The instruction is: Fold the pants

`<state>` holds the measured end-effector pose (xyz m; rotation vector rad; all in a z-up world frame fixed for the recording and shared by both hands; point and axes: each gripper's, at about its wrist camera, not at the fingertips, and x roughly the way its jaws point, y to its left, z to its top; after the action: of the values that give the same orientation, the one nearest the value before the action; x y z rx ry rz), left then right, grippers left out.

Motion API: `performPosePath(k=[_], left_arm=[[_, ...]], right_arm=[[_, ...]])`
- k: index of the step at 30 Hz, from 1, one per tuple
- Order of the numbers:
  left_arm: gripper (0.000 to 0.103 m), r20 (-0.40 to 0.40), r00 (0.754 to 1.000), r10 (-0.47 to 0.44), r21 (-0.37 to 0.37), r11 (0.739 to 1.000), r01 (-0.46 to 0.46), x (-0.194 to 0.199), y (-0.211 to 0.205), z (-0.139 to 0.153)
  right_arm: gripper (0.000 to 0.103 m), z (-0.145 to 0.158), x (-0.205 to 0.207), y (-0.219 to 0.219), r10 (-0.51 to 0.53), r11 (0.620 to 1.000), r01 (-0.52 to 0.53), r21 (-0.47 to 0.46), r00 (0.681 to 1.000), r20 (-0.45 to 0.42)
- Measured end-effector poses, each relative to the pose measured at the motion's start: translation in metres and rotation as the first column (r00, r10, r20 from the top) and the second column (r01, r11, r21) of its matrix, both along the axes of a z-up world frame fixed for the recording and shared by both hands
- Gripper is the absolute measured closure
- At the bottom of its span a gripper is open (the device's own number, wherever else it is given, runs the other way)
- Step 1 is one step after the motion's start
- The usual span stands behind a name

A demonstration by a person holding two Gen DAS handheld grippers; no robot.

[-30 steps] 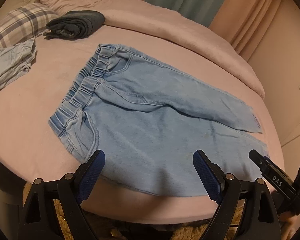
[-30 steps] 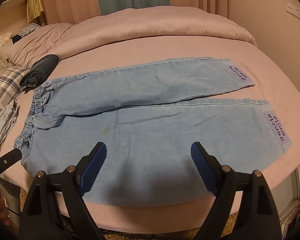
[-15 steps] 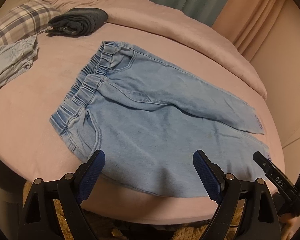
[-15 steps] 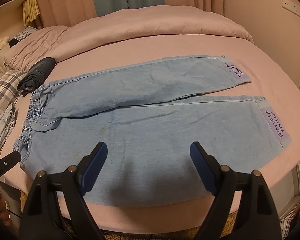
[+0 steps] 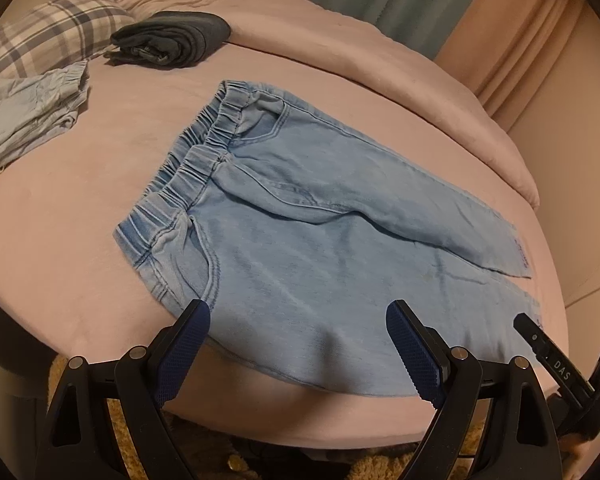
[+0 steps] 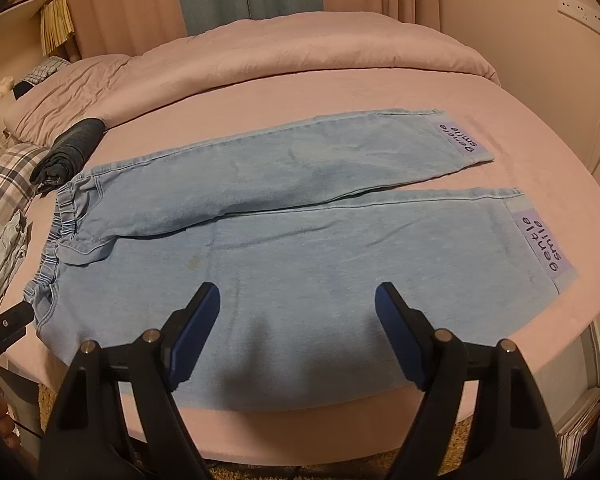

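One pair of jeans point(image 6: 300, 248), two legs, two purple hem labels point(image 6: 462, 140).

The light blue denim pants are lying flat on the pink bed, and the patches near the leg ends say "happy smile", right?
Not quite. The light blue denim pants do lie flat on the pink bed, but the purple patches near the leg ends read "gentle smile", not "happy smile". The right wrist view shows the lettering.
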<state>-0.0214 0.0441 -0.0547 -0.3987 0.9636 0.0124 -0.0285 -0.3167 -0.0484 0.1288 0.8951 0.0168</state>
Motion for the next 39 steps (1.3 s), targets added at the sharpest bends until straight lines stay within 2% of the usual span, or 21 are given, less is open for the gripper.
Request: performPosePath(k=[12, 25, 34, 39], left_arm=[[0.012, -0.028, 0.996, 0.086, -0.007, 0.996, -0.086, -0.001, 0.029, -0.007], [0.012, -0.086, 0.976, 0.201, -0.024, 0.979, -0.203, -0.002, 0.066, -0.024], [0.012, -0.122, 0.976, 0.182, -0.042, 0.981, -0.188, 0.008, 0.08, -0.031], [0.012, -0.143, 0.976, 0.164, -0.032, 0.985, -0.17, 0.012, 0.086, -0.034]], right_arm=[[0.023, -0.001, -0.001, -0.014, -0.042, 0.999, 0.042, -0.009, 0.999, -0.023], [0.023, -0.002, 0.003, -0.035, -0.129, 0.991, 0.127, -0.039, 0.991, -0.04], [0.023, -0.001, 0.007, -0.032, -0.169, 0.984, 0.166, -0.059, 0.985, -0.047], [0.023, -0.002, 0.009, -0.033, -0.203, 0.979, 0.202, -0.036, 0.979, -0.036]])
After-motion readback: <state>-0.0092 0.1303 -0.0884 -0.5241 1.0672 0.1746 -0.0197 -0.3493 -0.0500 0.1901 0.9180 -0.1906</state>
